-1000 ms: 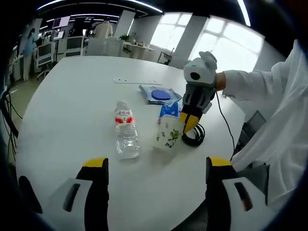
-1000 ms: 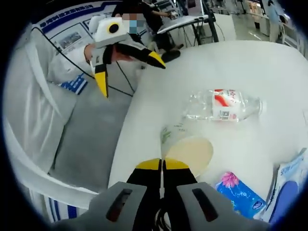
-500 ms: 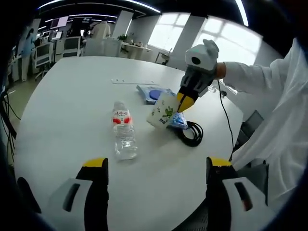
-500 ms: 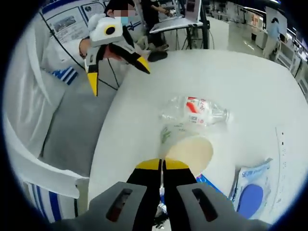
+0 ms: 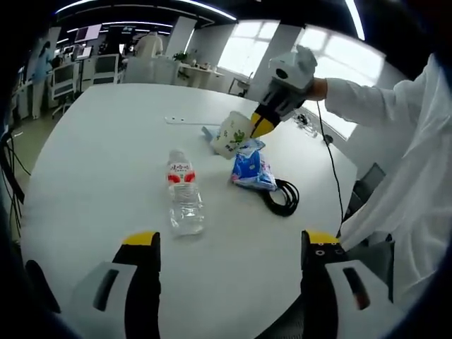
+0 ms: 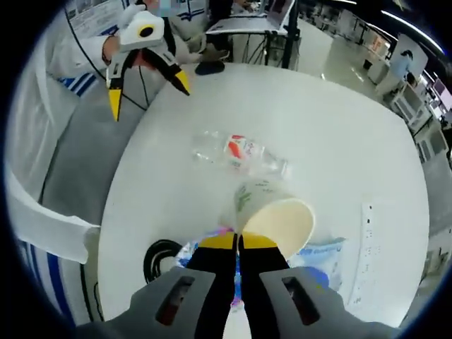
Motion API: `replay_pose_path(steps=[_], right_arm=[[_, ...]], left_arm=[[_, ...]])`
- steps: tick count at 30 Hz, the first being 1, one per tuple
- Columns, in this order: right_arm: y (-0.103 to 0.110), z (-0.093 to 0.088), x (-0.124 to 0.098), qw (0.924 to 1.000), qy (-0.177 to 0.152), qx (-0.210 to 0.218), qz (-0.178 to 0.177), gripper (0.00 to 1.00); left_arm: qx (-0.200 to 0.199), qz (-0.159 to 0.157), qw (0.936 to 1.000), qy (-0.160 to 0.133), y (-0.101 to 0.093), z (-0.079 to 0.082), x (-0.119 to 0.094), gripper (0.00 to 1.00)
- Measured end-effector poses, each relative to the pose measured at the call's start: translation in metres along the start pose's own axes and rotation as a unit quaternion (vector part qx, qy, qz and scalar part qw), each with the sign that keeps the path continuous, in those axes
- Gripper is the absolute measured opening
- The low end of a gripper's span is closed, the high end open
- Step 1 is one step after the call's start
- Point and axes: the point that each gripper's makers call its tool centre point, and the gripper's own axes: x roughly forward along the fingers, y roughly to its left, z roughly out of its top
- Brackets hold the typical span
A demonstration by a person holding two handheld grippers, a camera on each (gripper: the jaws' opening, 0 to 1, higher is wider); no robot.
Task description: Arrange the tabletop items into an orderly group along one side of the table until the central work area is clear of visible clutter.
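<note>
My right gripper [image 6: 239,242] is shut on the rim of a white paper cup [image 6: 268,214] with a green print, holding it in the air above the table. The left gripper view has that cup [image 5: 231,134] raised over a blue snack packet [image 5: 251,168], with the right gripper [image 5: 263,127] on it. A clear water bottle [image 5: 183,196] with a red label lies on the white table [image 5: 106,141]. My left gripper [image 5: 226,244] hangs open over the near table edge. From the right gripper view, the left gripper [image 6: 145,74] stands open beyond the bottle [image 6: 240,153].
A coiled black cable [image 5: 283,197] lies beside the blue packet. A blue-and-white pouch [image 5: 212,134] lies behind the cup, and a white strip [image 5: 185,121] lies farther back. A person in a white sleeve [image 5: 395,141] stands at the table's right. Desks and chairs fill the room behind.
The right gripper has lifted the cup higher and carried it toward the far side of the table, above the pouch. The blue packet now lies uncovered. The left gripper stays put.
</note>
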Motion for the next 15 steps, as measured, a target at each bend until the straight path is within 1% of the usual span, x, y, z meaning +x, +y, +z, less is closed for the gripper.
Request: replay_pose_path(steps=[2, 3, 5, 8, 9, 10, 11, 12, 14, 15], right_arm=[[-0.005, 0.0, -0.003, 1.0, 0.006, -0.004, -0.004, 0.0], [-0.012, -0.002, -0.004, 0.9997, 0.014, -0.015, -0.012, 0.0], [-0.019, -0.004, -0.006, 0.999, 0.028, -0.029, -0.022, 0.0], [-0.029, -0.006, -0.007, 0.9983, 0.036, -0.038, -0.027, 0.0], [-0.033, -0.007, -0.008, 0.9974, 0.043, -0.049, -0.03, 0.0], [-0.035, -0.007, -0.008, 0.9972, 0.047, -0.05, -0.031, 0.0], [-0.041, -0.009, -0.009, 0.9959, 0.058, -0.06, -0.035, 0.0], [-0.042, -0.01, -0.009, 0.9956, 0.06, -0.062, -0.036, 0.0], [-0.051, -0.011, -0.01, 0.9941, 0.072, -0.068, -0.043, 0.0], [-0.058, -0.011, -0.011, 0.9933, 0.075, -0.074, -0.046, 0.0]], left_arm=[[0.0, 0.0, 1.0, 0.0, 0.001, 0.0, 0.001, 0.83], [0.0, -0.001, 1.0, 0.0, 0.0, 0.0, 0.001, 0.83], [-0.001, -0.001, 1.0, -0.001, 0.0, 0.0, 0.001, 0.83], [-0.001, 0.0, 1.0, -0.001, 0.001, -0.001, 0.002, 0.83], [-0.002, -0.001, 1.0, -0.002, 0.001, -0.001, 0.001, 0.83], [-0.002, 0.0, 1.0, -0.002, 0.001, -0.001, 0.001, 0.83], [-0.003, 0.0, 1.0, -0.002, 0.001, -0.002, 0.001, 0.83], [-0.003, 0.0, 1.0, -0.002, 0.001, -0.002, 0.001, 0.83], [-0.004, 0.001, 1.0, -0.003, 0.002, -0.002, 0.001, 0.83], [-0.005, 0.002, 1.0, -0.003, 0.003, -0.002, 0.001, 0.83]])
